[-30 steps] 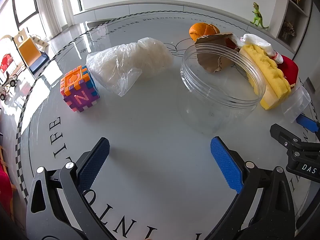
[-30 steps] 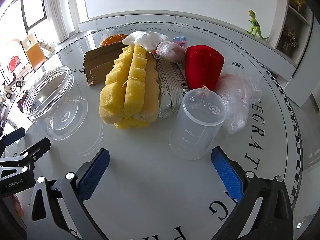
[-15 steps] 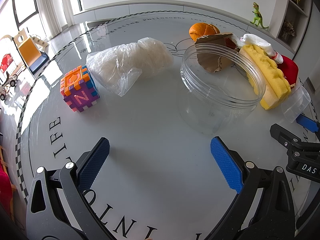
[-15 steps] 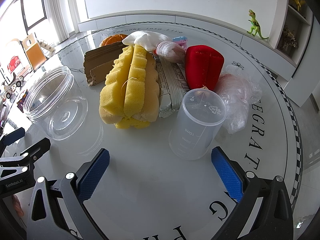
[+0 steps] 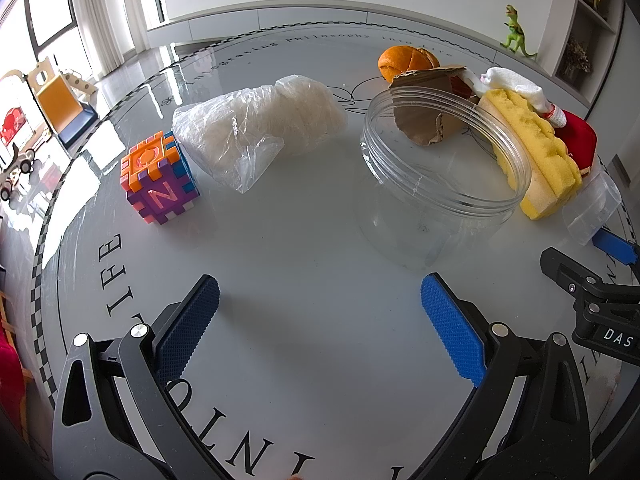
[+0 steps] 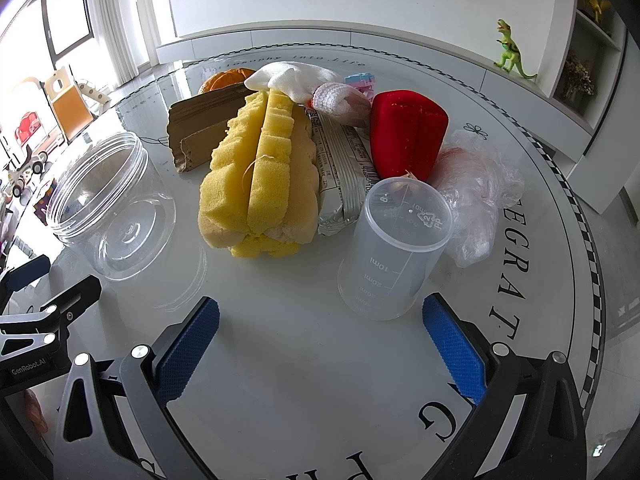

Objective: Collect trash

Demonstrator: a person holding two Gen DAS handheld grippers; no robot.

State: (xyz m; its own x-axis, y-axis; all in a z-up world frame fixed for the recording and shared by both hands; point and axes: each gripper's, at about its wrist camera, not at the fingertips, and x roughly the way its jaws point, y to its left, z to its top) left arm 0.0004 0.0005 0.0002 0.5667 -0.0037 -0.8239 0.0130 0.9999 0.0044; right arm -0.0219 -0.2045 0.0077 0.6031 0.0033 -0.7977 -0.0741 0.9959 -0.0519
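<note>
A clear empty plastic jar [image 5: 436, 176] stands open on the round table; it also shows in the right wrist view [image 6: 108, 208]. A crumpled clear plastic bag [image 5: 260, 128] lies left of it. Behind the jar are an orange peel [image 5: 404, 62], torn cardboard [image 5: 428, 120], a yellow sponge [image 6: 256, 176], a white cloth [image 6: 296, 76], a foil wrapper [image 6: 344, 172] and another crumpled bag [image 6: 476, 196]. My left gripper [image 5: 320, 312] is open and empty, short of the jar. My right gripper [image 6: 320, 328] is open and empty, just short of an upturned measuring cup [image 6: 392, 252].
A coloured foam cube [image 5: 158, 180] sits at the left. A red box [image 6: 406, 136] stands behind the cup. The glossy table [image 5: 312, 248] carries printed lettering. A toy dinosaur [image 6: 510, 50] stands on the ledge beyond.
</note>
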